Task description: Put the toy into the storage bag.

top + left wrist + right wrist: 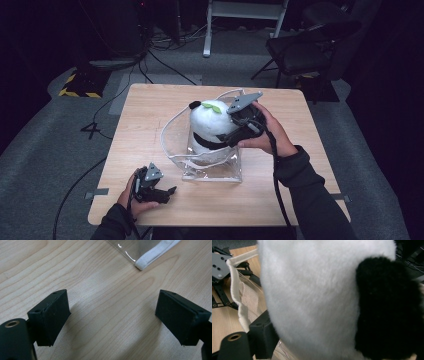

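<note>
Plush toy (212,127): white fur, black ear patches, black band, green leaf on top. Bag (212,167): clear plastic, white trim and strap. Both grippers (235,135) (167,192): black jaws, grey top plates. Table (145,125): light wood grain.

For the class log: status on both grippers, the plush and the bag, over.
Left gripper open, resting on table. Right gripper clamped on plush, plush partly in clear bag. Nothing in the way.
</note>
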The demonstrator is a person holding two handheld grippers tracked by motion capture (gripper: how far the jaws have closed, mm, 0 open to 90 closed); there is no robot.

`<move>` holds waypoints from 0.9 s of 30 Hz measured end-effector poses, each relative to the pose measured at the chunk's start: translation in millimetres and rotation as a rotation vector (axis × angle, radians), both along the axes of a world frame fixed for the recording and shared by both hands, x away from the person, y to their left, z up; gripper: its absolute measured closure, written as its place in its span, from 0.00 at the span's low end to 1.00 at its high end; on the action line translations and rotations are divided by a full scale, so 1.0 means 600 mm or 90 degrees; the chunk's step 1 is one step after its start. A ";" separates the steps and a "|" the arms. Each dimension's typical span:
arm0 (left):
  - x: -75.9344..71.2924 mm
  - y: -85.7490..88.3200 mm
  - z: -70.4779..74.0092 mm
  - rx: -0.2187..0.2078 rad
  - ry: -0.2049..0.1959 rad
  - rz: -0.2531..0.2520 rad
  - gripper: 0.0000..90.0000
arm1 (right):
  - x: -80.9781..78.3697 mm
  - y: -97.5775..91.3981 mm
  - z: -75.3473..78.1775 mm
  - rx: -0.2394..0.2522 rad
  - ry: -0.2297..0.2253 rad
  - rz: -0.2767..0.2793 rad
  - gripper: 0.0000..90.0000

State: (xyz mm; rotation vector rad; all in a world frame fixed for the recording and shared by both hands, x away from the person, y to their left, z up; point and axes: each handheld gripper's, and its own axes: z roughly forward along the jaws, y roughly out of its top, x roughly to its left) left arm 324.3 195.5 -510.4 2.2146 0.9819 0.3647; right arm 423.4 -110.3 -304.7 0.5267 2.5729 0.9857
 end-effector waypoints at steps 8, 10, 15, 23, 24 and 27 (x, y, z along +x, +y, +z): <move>0.000 0.000 0.000 -0.002 0.001 0.001 0.14 | 0.003 0.000 -0.004 0.009 0.003 -0.013 0.17; 0.000 0.000 0.000 -0.002 0.001 0.001 0.14 | 0.004 -0.002 -0.006 0.020 0.002 -0.016 0.17; 0.000 0.000 0.000 -0.002 0.001 0.001 0.14 | 0.000 0.004 -0.007 0.009 -0.014 -0.019 0.17; -0.001 0.000 0.000 -0.002 0.000 -0.001 0.14 | -0.007 0.011 0.001 0.006 -0.002 0.005 0.17; -0.001 0.000 0.000 -0.001 -0.001 -0.002 0.14 | -0.006 0.010 0.003 0.006 -0.001 0.005 0.17; -0.001 0.000 0.000 -0.001 -0.001 -0.003 0.14 | -0.007 0.009 0.005 -0.001 -0.003 0.011 0.17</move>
